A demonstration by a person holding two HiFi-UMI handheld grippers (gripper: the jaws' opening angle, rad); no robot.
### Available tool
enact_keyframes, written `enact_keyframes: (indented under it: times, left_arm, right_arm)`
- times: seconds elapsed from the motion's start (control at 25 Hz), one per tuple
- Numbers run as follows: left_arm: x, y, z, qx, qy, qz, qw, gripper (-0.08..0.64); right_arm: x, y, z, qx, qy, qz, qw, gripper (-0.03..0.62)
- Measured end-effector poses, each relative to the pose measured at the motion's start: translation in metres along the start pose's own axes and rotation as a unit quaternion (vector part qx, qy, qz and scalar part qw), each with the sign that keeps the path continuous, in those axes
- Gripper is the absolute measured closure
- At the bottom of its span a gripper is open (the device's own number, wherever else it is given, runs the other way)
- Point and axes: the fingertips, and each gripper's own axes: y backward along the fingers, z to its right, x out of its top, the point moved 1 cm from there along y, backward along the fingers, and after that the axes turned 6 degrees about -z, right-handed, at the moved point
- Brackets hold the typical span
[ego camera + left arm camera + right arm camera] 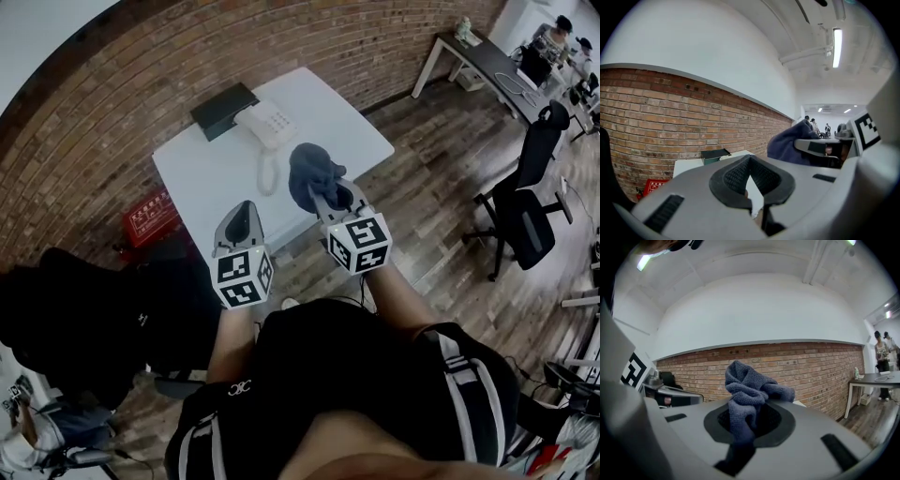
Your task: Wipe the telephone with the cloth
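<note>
Right gripper (330, 194) is up over the near edge of the white table (202, 192), jaws clamped tight on the cloth (310, 172), a dark blue-grey bundle bunched above the pads and bulging out past the tips. In the right gripper view the cloth (749, 386) fills the gap between the pads completely, with a fold flopping over to the right.

Left gripper (245, 212) sits just to the left and a little nearer the person, jaws drawn together to a point with nothing between them. Its own view confirms that, with only table and floor showing through the slit. Both forearms reach forward from the body, marker cubes turned up toward the head camera, and the two grippers are close but apart.

The telephone (267, 125) is white and sits at the far side of the table, well beyond both grippers. A black box (223, 110) lies just left of it against the brick wall. On the floor left of the table there's a red crate (150, 217), contents impossible to make out
</note>
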Motion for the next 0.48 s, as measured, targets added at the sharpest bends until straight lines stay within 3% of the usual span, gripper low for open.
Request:
enact_keyframes:
  times: [0.24,0.48]
  left_arm:
    - [-0.003,-0.025,-0.038,-0.016,0.011,-0.008,0.9998,0.563]
    - [-0.008,-0.047,-0.046,-0.022,0.013,-0.023,0.9994,0.563]
  right_arm:
    - [-0.002,-0.035,-0.003,-0.022,-0.009,-0.010,1.000,0.569]
    - [-0.011,-0.057,0.007,-0.025,-0.013,-0.026,0.999,0.569]
